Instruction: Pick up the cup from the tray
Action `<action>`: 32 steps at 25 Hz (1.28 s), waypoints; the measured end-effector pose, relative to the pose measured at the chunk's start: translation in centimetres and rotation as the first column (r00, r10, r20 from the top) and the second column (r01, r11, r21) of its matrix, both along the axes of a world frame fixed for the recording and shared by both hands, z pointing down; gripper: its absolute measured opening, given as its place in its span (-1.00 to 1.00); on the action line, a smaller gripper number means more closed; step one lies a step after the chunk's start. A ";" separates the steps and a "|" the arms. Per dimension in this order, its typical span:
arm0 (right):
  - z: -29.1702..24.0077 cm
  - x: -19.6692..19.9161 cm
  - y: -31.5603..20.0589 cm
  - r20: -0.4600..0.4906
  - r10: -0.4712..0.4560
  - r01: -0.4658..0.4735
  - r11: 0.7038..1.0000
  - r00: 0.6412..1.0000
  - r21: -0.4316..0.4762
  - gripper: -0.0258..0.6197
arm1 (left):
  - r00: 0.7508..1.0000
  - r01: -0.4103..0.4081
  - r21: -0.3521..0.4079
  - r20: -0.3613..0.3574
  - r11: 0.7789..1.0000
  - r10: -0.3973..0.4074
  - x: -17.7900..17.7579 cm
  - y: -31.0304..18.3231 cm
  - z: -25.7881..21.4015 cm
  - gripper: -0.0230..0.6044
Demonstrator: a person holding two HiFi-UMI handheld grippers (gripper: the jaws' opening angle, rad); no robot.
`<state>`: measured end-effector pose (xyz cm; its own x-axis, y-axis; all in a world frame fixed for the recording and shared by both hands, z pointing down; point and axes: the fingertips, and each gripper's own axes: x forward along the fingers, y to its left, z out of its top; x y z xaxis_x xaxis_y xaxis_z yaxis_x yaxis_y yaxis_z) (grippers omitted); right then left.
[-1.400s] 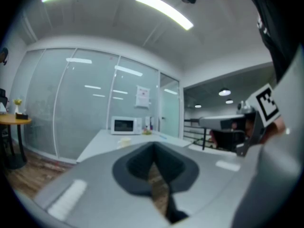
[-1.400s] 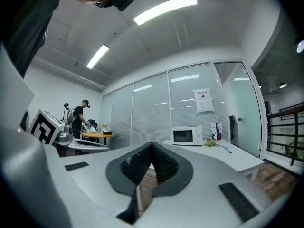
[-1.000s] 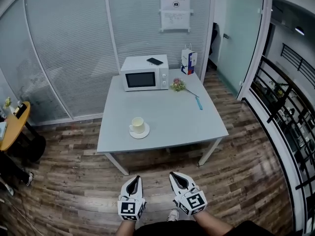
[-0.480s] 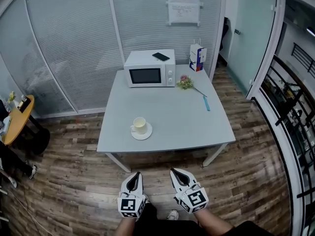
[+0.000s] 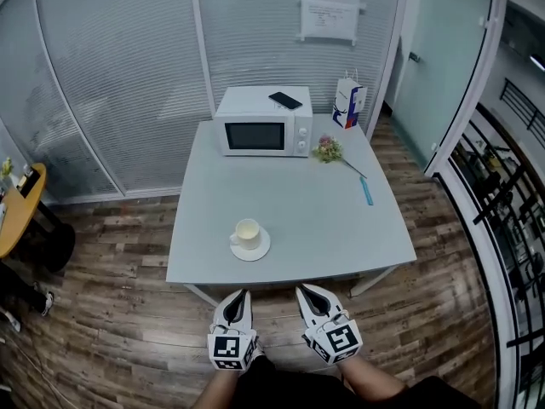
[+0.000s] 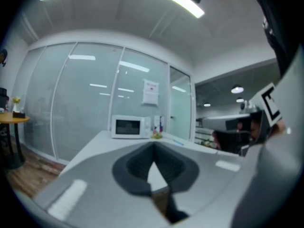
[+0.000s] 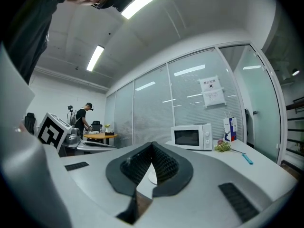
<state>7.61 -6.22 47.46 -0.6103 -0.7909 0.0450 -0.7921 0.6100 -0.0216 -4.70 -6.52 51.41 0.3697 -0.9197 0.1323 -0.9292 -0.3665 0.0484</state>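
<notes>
While the left tool (image 5: 240,296) and right tool (image 5: 304,290) hang closed and empty short of the tabletop (image 5: 324,211), the cup (image 5: 247,232) sits on what looks like a small tray (image 5: 261,250), at twelve o'clock from the left tool.

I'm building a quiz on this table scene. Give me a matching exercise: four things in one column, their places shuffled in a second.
Things
1. cup
2. phone
3. paper bag
4. bunch of flowers

Places
A. on top of the microwave
B. standing at the far right corner of the table
C. on the saucer, near the table's front edge
D. lying on the tabletop, just right of the microwave's front corner

Pairs: 1-C, 2-A, 3-B, 4-D
</notes>
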 end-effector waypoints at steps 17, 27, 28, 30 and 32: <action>1.4 -5.2 -9.3 -0.056 0.086 -0.089 0.995 0.995 -0.041 -0.91 | 0.989 -0.143 -0.016 0.027 0.990 0.143 -3.2 -10.5 2.5 -0.91; 4.2 -5.4 -15.0 -0.075 0.015 -0.024 0.993 0.997 -0.113 -0.91 | 0.988 -0.126 -0.125 0.067 0.984 0.135 -1.7 -15.3 7.9 -0.66; 4.6 -5.3 -15.6 -0.075 0.007 -0.016 0.992 0.997 -0.123 -0.91 | 0.989 -0.116 -0.140 0.076 0.983 0.128 -1.7 -15.8 8.5 -0.59; 5.6 -5.3 -16.7 -0.079 -0.008 -0.003 0.990 0.997 -0.143 -0.91 | 0.991 -0.093 -0.168 0.081 0.981 0.108 -1.6 -16.7 9.8 -0.39; 6.5 -5.2 -17.6 -0.079 -0.019 0.006 0.987 0.997 -0.163 -0.91 | 0.993 -0.080 -0.193 0.075 0.978 0.096 -1.4 -17.4 10.9 -0.24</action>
